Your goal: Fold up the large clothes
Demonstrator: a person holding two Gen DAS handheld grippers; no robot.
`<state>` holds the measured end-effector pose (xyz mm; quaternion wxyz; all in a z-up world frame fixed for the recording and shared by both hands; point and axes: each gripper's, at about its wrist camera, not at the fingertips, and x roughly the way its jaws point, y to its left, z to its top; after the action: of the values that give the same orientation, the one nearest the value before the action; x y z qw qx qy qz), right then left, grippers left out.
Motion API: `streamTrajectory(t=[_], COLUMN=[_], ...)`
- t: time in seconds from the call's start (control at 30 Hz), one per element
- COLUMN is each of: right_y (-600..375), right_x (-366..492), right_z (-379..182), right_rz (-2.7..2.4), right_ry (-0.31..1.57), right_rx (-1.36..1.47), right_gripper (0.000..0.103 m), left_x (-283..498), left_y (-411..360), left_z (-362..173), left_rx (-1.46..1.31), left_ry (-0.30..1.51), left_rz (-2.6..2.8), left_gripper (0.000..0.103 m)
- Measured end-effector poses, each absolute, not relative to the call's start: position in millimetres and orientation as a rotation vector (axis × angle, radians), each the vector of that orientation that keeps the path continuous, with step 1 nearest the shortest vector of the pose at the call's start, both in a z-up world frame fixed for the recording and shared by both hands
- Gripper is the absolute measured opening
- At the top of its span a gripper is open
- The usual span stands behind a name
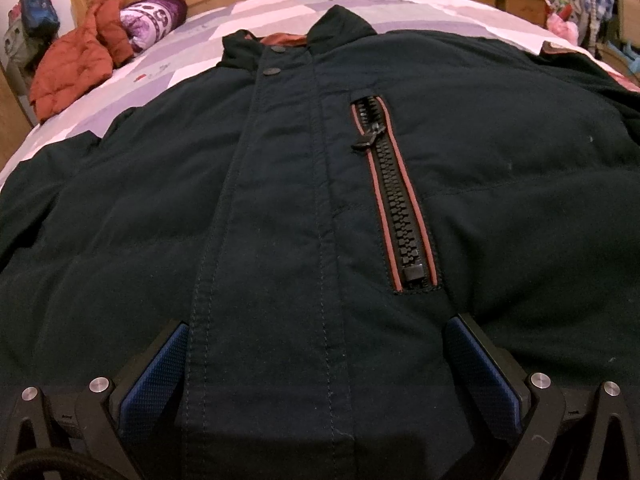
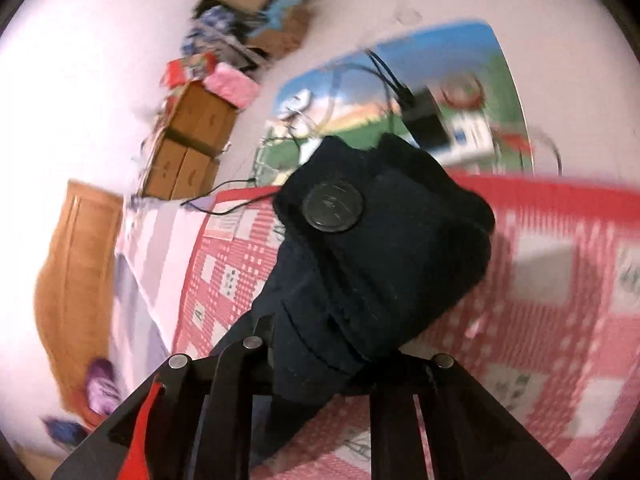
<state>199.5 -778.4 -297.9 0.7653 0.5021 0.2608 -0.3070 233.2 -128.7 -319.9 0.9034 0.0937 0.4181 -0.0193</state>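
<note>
We see the dark jacket (image 1: 304, 184) lying flat with its front up on the bed (image 1: 256, 16), collar at 12 o'clock and the chest zipper (image 1: 394, 200) toward 1 o'clock, while the left gripper (image 1: 316, 360) stands over its lower front with jaws wide apart, its blue pads (image 1: 154, 384) clear of the placket. In the right wrist view, the right gripper (image 2: 320, 360) is clamped on a bunched jacket cuff (image 2: 380, 264) with a round button (image 2: 333, 208), lifted above the red checked sheet (image 2: 540, 320).

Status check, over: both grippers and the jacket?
Left gripper open, jaws straddling jacket front. Right gripper shut on a buttoned jacket end, lifted off the bed. Nothing in the way.
</note>
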Motion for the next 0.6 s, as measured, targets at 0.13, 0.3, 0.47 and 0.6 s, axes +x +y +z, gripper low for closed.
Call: streamTrajectory(t=[0.13, 0.3, 0.47, 0.6], right_y=[-752, -728, -733, -714], right_x=[212, 213, 218, 214], right_z=[-263, -198, -211, -204], right_rz=[-0.643, -0.59, -0.641, -0.709], right_ry=[0.639, 0.553, 0.68, 0.66], right_rx=[0.824, 0.559, 0.533, 0.508], right_gripper=[0.015, 0.015, 0.015, 0.015], left_x=[236, 242, 246, 254], left_y=[-127, -122, -105, -79], left_z=[-319, -310, -289, -282], left_rx=[0.178, 0.161, 0.145, 0.187], left_ry=[0.881, 0.915, 0.88, 0.87], left_rz=[-0.049, -0.07, -0.051, -0.021], left_gripper=[0.103, 0.103, 0.103, 0.103])
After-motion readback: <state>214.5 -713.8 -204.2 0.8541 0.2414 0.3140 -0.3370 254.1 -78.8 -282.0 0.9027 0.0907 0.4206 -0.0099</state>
